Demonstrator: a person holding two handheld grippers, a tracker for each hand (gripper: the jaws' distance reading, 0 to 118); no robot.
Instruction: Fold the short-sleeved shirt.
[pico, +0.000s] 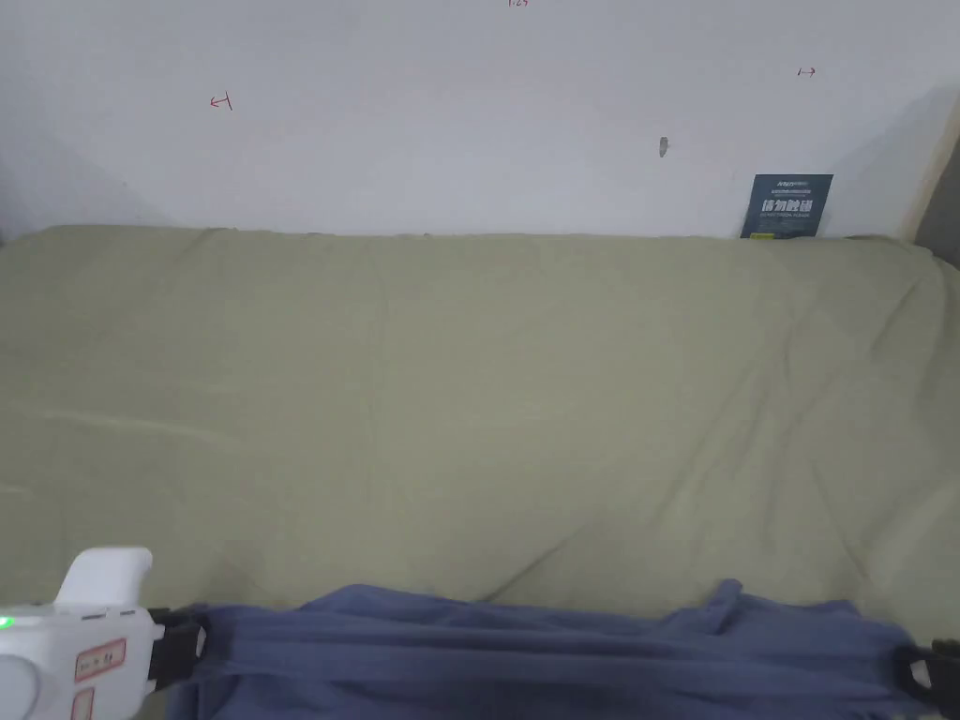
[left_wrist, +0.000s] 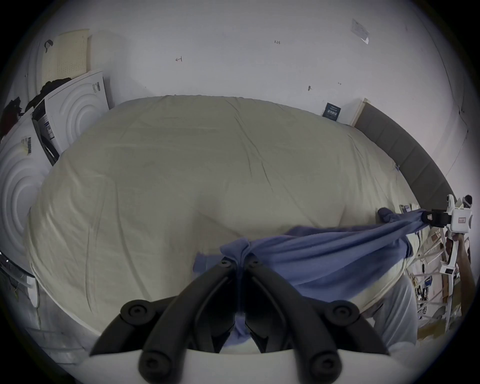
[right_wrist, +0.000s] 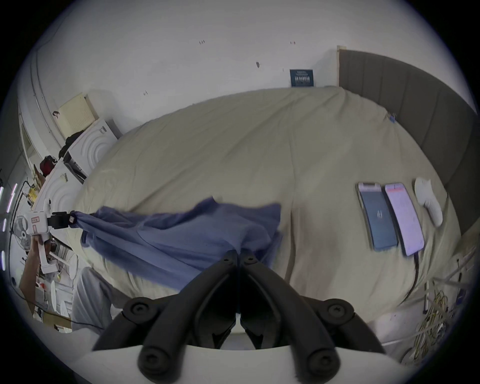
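The shirt (pico: 553, 656) hung stretched between the two claws along the near edge of the bed (pico: 469, 394), its long axis running left to right, so the coming move, as I judge it, turned on carrying that taut span away from the person and laying it flat on the open sheet beyond. At the left, the left claw (pico: 192, 647) was clenched on one bunched end of the blue cloth; in the left gripper view its jaws met with a pinch of fabric pressed between them (left_wrist: 240, 259), and the cloth ran off to the right from there. Across the middle the shirt sagged in long horizontal folds, its upper edge just lapping onto the bed and the rest dropping below the mattress edge. At the right, the right claw (pico: 923, 667) gripped the other end, its jaws closed on a gathered fold (right_wrist: 237, 256). Both claws sat at about the same height, well apart, pointing toward each other, neither nearer the bed than the other. Far to the right on the bed lay two phones (right_wrist: 389, 218) and a white sock (right_wrist: 428, 205), well clear of the shirt.
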